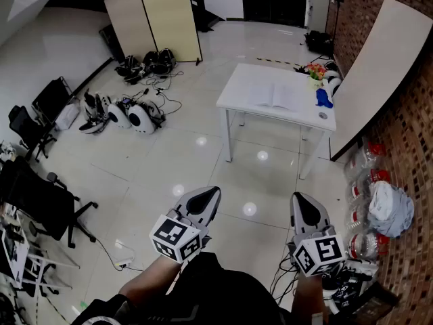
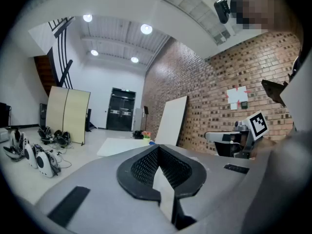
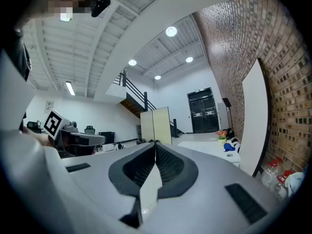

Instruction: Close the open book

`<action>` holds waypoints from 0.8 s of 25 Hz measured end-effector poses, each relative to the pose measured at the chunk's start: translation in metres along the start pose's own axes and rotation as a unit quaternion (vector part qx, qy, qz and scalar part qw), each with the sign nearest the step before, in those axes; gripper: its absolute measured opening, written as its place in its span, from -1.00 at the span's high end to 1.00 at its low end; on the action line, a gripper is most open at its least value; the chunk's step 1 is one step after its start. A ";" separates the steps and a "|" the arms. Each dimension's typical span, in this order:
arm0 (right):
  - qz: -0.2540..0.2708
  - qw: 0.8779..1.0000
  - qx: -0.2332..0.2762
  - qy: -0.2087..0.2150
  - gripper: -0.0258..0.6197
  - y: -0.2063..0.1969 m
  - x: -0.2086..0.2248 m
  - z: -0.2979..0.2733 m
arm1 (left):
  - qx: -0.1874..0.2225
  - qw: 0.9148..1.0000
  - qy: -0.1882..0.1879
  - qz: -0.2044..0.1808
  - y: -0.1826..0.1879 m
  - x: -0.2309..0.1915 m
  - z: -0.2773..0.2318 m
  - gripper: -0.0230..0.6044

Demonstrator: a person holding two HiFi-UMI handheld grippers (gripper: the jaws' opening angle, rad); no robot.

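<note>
An open book (image 1: 272, 97) lies flat on a white table (image 1: 237, 87) far ahead across the room. On the table's right end are a blue object (image 1: 324, 98) and a small bunch of flowers (image 1: 314, 70). My left gripper (image 1: 215, 190) and right gripper (image 1: 298, 196) are held low in front of me, far short of the table, both pointing toward it. Each is shut with nothing between its jaws. In the left gripper view the table (image 2: 117, 145) shows small beyond the left gripper (image 2: 158, 147). In the right gripper view the right gripper (image 3: 156, 143) has the table (image 3: 214, 147) off to its right.
Glossy floor lies between me and the table. A folding screen (image 1: 154, 20) stands at the back left with white devices and cables (image 1: 125, 114) on the floor near it. Office chairs (image 1: 34, 202) stand at left. A white board (image 1: 379, 59) leans on the brick wall at right, bottles (image 1: 369, 181) below it.
</note>
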State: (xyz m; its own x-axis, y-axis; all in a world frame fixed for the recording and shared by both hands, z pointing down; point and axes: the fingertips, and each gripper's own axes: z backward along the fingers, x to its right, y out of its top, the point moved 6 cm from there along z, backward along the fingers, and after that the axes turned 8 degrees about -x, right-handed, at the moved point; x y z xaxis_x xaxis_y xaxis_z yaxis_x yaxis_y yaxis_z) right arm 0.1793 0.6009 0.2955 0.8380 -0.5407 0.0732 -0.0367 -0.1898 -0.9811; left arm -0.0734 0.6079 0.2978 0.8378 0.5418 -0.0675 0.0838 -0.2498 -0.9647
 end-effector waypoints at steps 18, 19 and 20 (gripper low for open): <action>0.022 0.999 -0.043 -0.008 0.92 0.041 0.023 -0.208 | 0.007 0.999 -0.050 0.014 0.023 -0.173 -0.118 0.93; 0.023 0.999 -0.045 -0.010 0.92 0.044 0.022 -0.221 | 0.008 0.998 -0.055 0.013 0.026 -0.185 -0.123 0.93; 0.024 0.999 -0.047 -0.012 0.92 0.047 0.021 -0.233 | 0.009 0.998 -0.059 0.014 0.028 -0.198 -0.128 0.93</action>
State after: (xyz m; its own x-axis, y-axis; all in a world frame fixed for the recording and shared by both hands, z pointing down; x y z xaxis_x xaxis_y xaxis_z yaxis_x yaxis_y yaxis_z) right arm 0.0684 0.3893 0.2926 0.8470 -0.5313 0.0204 -0.1273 -0.2399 -0.9624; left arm -0.1675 0.3913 0.3170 0.7707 0.6253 -0.1224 0.0513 -0.2524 -0.9663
